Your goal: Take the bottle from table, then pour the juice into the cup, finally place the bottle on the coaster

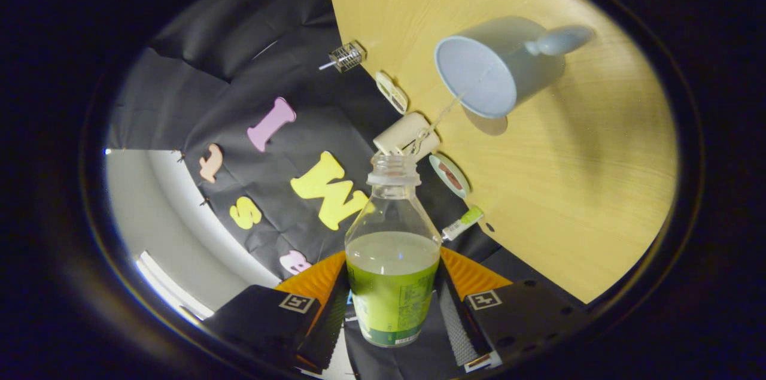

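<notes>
**Pouring: keep the thin stream inside the cup**

Your gripper [392, 302] has both fingers clamped on the lower, labelled part of the bottle [392, 260], one on each side. The bottle has no cap, and its open mouth points toward the cup [491, 69], which stands on the wooden table [568, 200] beyond the fingers. The whole view is rolled, so you are tilting the bottle now. A thin stream of juice [455, 102] goes from near the mouth toward the rim of the cup, and it seems to land just inside the near edge.

My advice is to bring the mouth a little closer over the middle of the cup, because the stream meets the rim very near to its edge and could spill on the table. Turn the wrist slowly; much juice is left in the bottle and a fast tilt can give a sudden gush. Keep the grip firm.

A round coaster [450, 175] lies at the table edge, near the bottle mouth; it is probably the place for the bottle afterwards.
</notes>
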`<state>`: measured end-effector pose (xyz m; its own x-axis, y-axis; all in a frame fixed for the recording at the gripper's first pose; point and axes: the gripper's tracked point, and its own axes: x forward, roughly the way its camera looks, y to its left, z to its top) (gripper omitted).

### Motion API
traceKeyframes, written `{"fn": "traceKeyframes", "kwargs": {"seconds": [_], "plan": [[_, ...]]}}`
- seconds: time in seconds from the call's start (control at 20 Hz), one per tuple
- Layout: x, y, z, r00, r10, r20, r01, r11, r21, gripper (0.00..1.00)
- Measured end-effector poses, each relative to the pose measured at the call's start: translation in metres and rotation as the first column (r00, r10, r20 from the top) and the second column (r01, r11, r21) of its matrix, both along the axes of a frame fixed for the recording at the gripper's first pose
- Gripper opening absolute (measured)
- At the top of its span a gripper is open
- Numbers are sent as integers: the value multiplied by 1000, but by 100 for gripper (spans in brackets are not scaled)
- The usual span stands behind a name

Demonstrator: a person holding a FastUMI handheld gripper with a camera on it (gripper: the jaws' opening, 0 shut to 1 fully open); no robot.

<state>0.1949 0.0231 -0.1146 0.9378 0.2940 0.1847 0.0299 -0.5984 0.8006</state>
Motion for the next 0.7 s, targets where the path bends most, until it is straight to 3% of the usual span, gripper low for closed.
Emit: {"fn": "traceKeyframes", "kwargs": {"seconds": [0.7], "plan": [[0, 1, 12, 999, -10, 49, 6, 996, 91, 77]]}}
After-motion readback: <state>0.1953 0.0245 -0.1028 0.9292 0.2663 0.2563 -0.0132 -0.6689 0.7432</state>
